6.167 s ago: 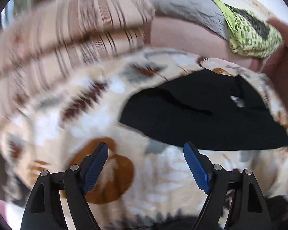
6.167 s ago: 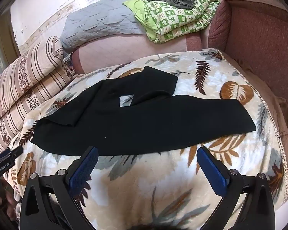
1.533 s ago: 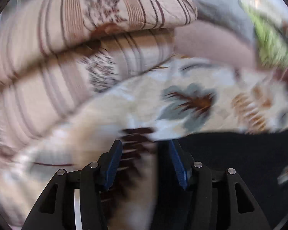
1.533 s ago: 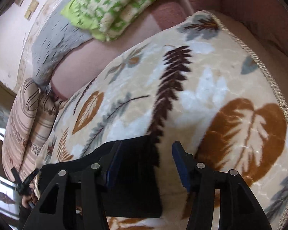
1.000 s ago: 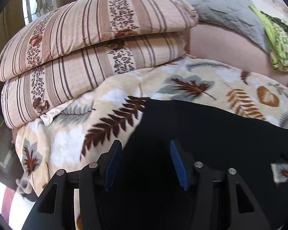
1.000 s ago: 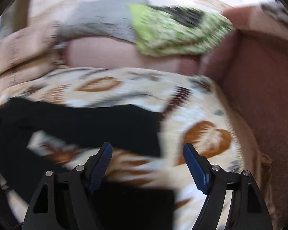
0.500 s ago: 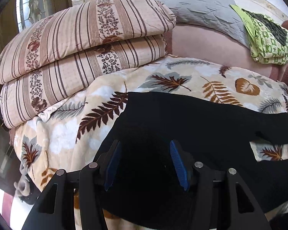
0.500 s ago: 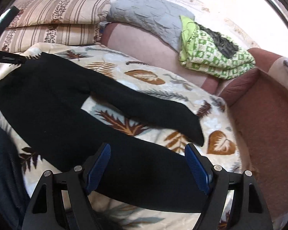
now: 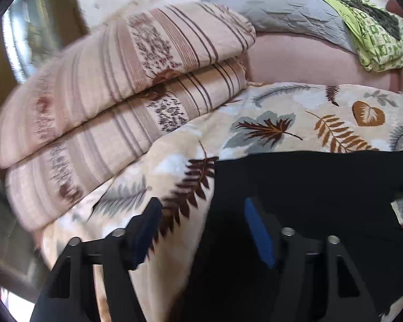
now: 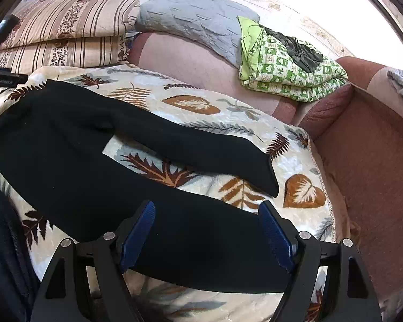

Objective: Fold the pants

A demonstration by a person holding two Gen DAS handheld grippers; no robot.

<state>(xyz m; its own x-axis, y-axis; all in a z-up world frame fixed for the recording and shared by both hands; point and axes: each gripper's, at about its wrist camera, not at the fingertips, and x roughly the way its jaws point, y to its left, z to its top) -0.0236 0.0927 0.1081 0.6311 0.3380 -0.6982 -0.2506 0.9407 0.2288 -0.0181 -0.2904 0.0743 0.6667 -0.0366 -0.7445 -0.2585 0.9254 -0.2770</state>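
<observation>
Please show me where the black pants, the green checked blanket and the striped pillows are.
black pants [image 10: 67, 145], right wrist view, waist part.
green checked blanket [image 10: 290, 72], right wrist view, folded top.
striped pillows [image 9: 126, 80], left wrist view, upper pillow.

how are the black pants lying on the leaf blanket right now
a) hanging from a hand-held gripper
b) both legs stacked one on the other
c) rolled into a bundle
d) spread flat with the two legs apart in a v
d: in the right wrist view the black pants lie flat on the leaf blanket, patterned blanket showing between the two separated legs, and the right hand-held gripper is open.
</observation>
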